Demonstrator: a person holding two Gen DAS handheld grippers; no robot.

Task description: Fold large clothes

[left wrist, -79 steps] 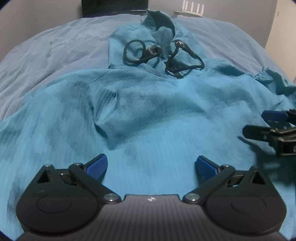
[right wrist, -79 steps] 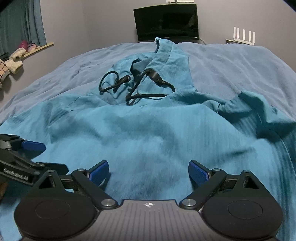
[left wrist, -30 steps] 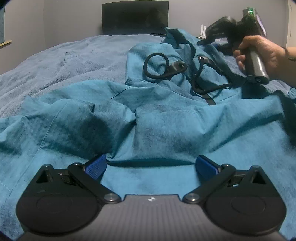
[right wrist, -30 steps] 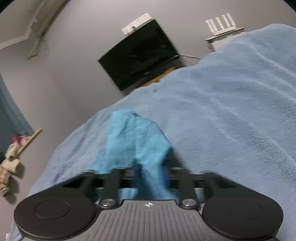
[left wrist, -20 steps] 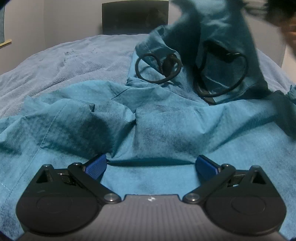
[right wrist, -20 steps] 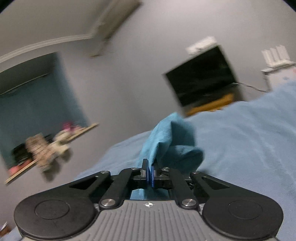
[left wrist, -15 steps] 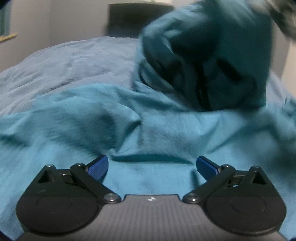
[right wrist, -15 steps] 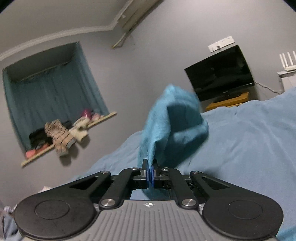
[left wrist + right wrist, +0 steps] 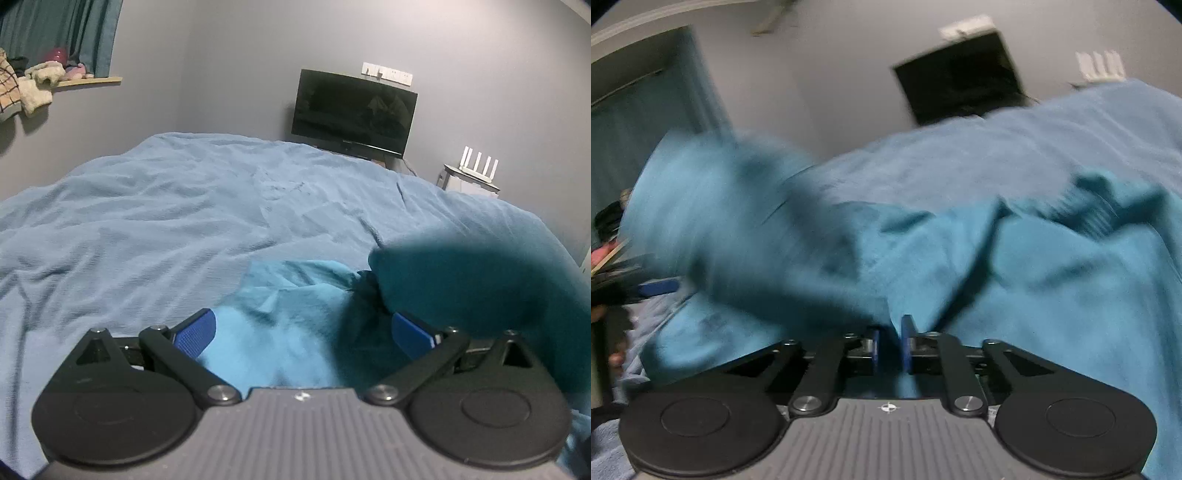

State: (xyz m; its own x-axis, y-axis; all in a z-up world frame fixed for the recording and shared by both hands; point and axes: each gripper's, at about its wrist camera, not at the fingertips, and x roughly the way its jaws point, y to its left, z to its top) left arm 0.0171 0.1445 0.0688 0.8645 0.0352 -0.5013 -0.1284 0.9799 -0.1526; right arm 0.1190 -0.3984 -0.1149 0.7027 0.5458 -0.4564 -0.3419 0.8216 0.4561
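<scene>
1. Ahead and to the left of the left gripper, the blue bedspread lay wide and bare, with open room to pass.
2. Between its spread jaws lay a rumpled heap of teal garment; a dark, blurred fold of it bulged close on the right side, blocking that way.
3. The right gripper had cloth between its nearly closed pads, probably pinched, though blur hid the contact.
4. Teal cloth filled the space directly ahead of it; only the bedspread beyond, upper right, looked open.
5. A television and a white router stood past the far edge, well apart.
</scene>
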